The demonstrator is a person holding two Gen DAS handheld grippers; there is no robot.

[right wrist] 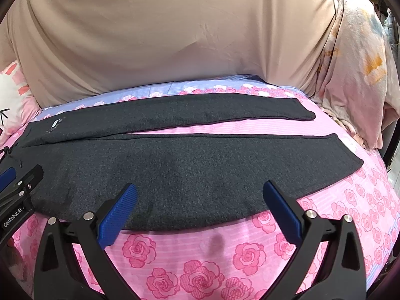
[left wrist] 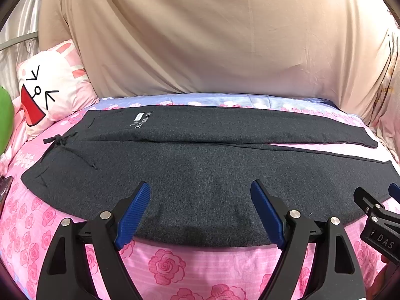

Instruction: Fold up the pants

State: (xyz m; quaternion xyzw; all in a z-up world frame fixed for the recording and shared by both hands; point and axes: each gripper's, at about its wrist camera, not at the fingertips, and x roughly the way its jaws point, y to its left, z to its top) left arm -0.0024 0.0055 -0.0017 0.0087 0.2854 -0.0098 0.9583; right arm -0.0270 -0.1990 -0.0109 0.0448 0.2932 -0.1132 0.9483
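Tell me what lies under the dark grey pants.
The pants lie flat on a pink rose-print bedsheet, which shows around them and between the two legs. Whatever is directly beneath the fabric is covered.

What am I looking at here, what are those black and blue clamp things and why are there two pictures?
These are two hand-held grippers, one in each of a person's hands, each carrying a wide-angle camera that looks out along its own two fingers. One picture comes from the left gripper, the other from the right gripper; each also glimpses its neighbour at the edge. The blue ribbed parts are the finger pads. Both grippers are open and hold nothing. In front of them, dark grey drawstring pants lie flat and unfolded on a pink rose-print bedsheet, legs spread apart. A cartoon rabbit pillow sits at the left, beige fabric behind.
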